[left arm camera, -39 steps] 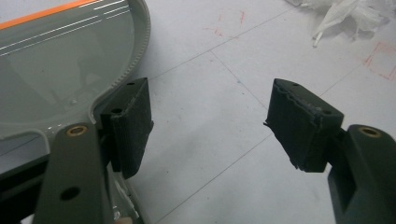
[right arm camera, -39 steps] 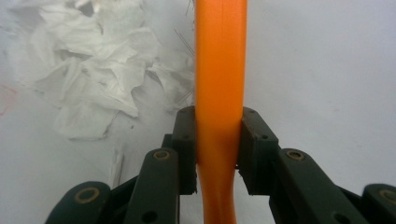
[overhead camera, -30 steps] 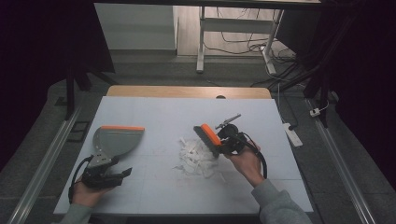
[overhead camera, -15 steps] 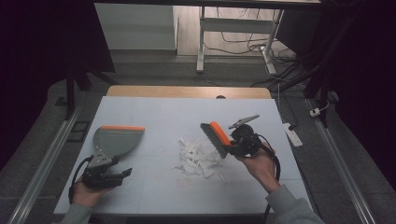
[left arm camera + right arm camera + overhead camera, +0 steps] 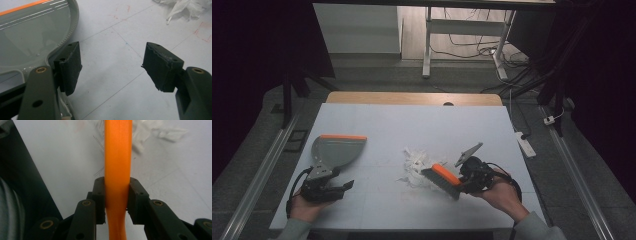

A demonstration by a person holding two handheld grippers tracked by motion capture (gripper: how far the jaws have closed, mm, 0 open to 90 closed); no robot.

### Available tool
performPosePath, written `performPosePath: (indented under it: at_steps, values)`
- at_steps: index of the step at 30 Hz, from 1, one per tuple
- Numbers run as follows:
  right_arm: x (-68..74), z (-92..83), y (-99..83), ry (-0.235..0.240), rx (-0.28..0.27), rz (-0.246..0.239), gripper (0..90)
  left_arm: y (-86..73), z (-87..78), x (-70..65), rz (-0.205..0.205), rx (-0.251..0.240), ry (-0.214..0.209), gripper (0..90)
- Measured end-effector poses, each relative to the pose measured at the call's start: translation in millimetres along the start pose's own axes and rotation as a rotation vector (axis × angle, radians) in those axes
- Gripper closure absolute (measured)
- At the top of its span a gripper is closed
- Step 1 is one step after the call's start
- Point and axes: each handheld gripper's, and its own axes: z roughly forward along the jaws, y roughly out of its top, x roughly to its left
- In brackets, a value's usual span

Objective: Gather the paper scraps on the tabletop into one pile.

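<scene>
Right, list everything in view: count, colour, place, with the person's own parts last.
Dustpan: one, grey with orange lip, table's left part.
Brush: one, orange handle with dark bristles, beside the scraps.
Paper scraps: one pile, white, table middle.
Table: one, white top.
Power strip: one, white, floor at right.
Left gripper: one, black, jaws open beside the dustpan's handle.
Right gripper: one, black, jaws shut on the brush.
Hands: two, near edge.

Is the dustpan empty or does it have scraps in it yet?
Empty. The dustpan shows a bare grey inside in the left gripper view, and the paper scraps lie on the table by the brush.
</scene>
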Motion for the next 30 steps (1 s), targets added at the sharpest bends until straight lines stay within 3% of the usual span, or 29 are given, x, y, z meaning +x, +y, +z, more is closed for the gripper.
performPosePath:
  at_steps: [3, 5, 8, 11, 13, 17, 23, 28, 30]
  values:
    - [-0.1, 5.6, 1.6, 0.027, -0.029, -0.031, 70.7, -0.3, 0.1, 0.6, -0.003, -0.002, 0.0, 31.8]
    - [0.0, 9.1, 5.7, 0.006, -0.037, -0.065, 70.7, -0.3, 0.2, 0.8, -0.003, -0.002, 0.001, 31.8]
    - [-6.3, 15.1, 18.2, -0.03, -0.064, -0.076, 70.7, -0.1, 0.0, 0.0, 0.001, -0.001, 0.003, 31.8]
    - [-17.4, 16.0, 34.7, -0.065, -0.116, -0.057, 70.7, -0.2, -0.7, -0.1, 0.002, -0.002, 0.004, 31.8]
    - [-23.3, 13.3, 42.5, -0.052, -0.159, -0.04, 70.7, -0.5, -1.1, 0.4, -0.002, -0.003, 0.004, 31.9]
    - [-20.8, -2.4, 44.3, -0.039, -0.232, -0.029, 70.7, -0.9, -0.3, 1.9, -0.005, -0.002, 0.004, 31.9]
    - [-27.6, -23.6, 32.1, -0.118, -0.313, 0.065, 70.6, 0.3, -0.2, -1.3, 0.004, -0.001, 0.003, 31.9]
    - [-46.8, -21.3, 24.7, -0.168, -0.292, 0.189, 70.6, 0.0, -0.1, -0.4, 0.001, 0.0, 0.004, 32.0]
    - [-52.3, -19.9, 22.0, -0.173, -0.287, 0.21, 70.6, -0.3, -0.2, 0.4, -0.002, -0.001, 0.003, 32.0]
